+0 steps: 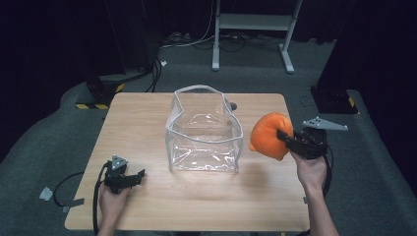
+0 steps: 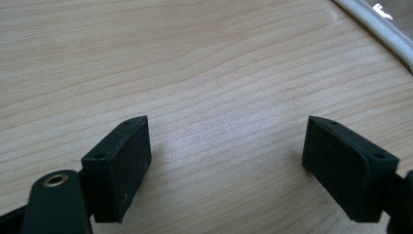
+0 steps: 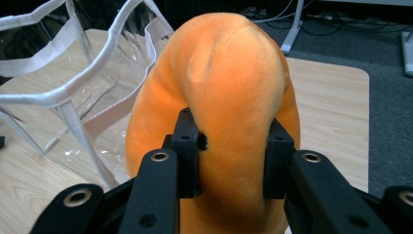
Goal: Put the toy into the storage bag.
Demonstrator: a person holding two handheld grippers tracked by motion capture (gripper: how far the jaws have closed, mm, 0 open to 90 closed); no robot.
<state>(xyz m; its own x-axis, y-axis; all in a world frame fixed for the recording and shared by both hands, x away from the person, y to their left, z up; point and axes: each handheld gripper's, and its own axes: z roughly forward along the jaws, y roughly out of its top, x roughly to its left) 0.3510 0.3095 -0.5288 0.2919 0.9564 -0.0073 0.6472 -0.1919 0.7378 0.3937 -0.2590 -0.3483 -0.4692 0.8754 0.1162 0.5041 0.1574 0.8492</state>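
An orange plush toy (image 1: 268,133) hangs above the table's right side, pinched by my right gripper (image 1: 284,137). In the right gripper view the jaws squeeze into the soft orange plush toy (image 3: 229,83) from both sides. A clear plastic bag (image 1: 204,130) with a white rim stands open at the middle of the wooden table (image 1: 147,196), just left of the toy. My left gripper (image 1: 139,176) rests low on the table near its front left, open. In the left gripper view the left gripper (image 2: 226,161) has bare wood between its jaws.
The clear bag's white rim (image 3: 63,92) stands close to the left of the toy in the right gripper view. A white-legged desk frame (image 1: 253,29) and cables lie on the grey floor beyond the table. Black cables trail from both grippers.
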